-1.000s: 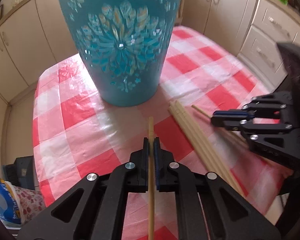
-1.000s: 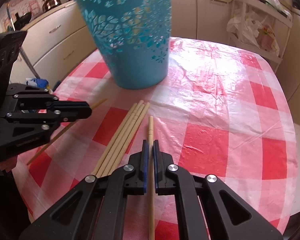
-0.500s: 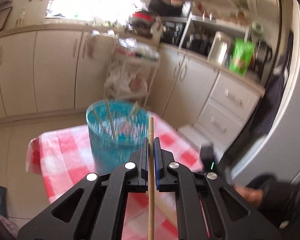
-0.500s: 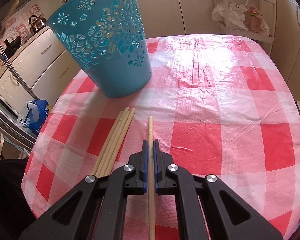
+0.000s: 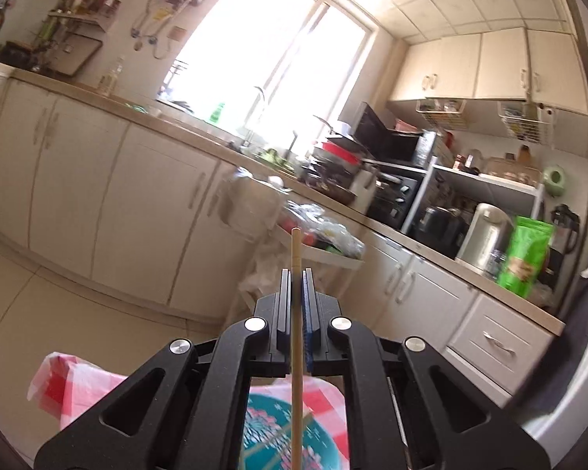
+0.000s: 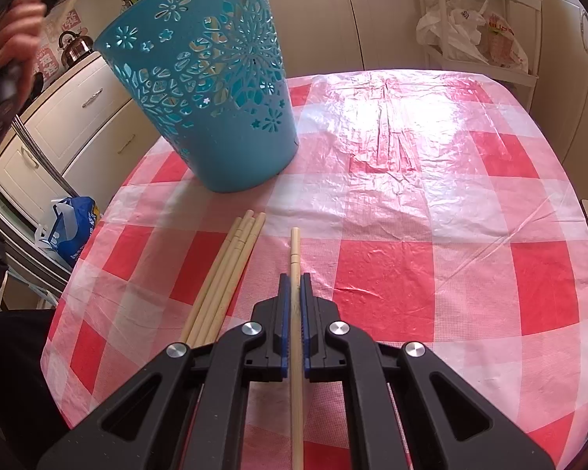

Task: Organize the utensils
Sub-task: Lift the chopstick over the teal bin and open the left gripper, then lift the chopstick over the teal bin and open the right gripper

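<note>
My left gripper is shut on a wooden chopstick and is raised high, pointing at the kitchen wall. The teal cut-out basket lies right below it, seen from above between the gripper arms, with chopsticks inside. My right gripper is shut on another chopstick, held low over the checked tablecloth. Several loose chopsticks lie on the cloth just left of it. The basket stands at the back left in the right wrist view.
The person's hand with the left gripper's chopstick end shows at the top left of the right wrist view. Cream cabinets, a cluttered counter and a rack with bags surround the table. A blue bag sits on the floor.
My left gripper has lifted its chopstick from the table to above the basket and tilted upward. My right gripper has risen slightly with its chopstick and stays near the loose bundle.
</note>
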A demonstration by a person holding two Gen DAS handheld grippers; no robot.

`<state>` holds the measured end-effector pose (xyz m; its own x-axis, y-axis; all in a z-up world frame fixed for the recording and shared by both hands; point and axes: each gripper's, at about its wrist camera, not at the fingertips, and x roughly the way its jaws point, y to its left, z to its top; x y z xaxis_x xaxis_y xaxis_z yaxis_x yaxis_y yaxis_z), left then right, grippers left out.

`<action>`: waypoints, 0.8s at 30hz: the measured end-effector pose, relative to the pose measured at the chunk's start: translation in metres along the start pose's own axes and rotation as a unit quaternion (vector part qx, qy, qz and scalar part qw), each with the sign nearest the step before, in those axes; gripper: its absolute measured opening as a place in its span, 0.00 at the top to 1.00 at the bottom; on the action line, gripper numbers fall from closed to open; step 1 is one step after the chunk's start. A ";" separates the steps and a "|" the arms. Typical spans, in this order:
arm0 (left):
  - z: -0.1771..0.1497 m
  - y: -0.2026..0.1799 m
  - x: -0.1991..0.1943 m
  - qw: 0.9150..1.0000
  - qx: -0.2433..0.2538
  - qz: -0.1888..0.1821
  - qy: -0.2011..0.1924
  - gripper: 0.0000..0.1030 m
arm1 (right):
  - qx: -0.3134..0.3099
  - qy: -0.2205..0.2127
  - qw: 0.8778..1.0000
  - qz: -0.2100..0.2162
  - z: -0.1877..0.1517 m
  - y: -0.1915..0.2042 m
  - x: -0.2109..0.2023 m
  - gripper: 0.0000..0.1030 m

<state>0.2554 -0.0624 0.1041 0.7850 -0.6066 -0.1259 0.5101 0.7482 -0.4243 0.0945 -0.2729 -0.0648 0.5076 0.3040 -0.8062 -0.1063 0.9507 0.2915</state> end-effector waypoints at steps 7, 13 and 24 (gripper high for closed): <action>-0.026 -0.004 0.025 0.995 0.056 0.078 -0.005 0.95 | -0.005 -0.002 1.000 0.000 -0.001 0.002 0.000 0.94; -0.045 0.005 0.028 0.993 0.069 0.092 0.032 0.95 | -0.007 -0.002 1.000 -0.003 -0.001 0.003 0.000 0.94; -0.073 0.030 -0.048 0.986 0.032 0.136 0.095 0.62 | 0.017 -0.004 1.000 0.016 -0.001 -0.006 -0.002 0.94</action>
<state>0.2075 -0.0309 0.0321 0.8191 -0.4156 -0.3953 0.3157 0.9021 -0.2942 0.0937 -0.2788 -0.0655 0.5109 0.3328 -0.7926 -0.0934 0.9381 0.3337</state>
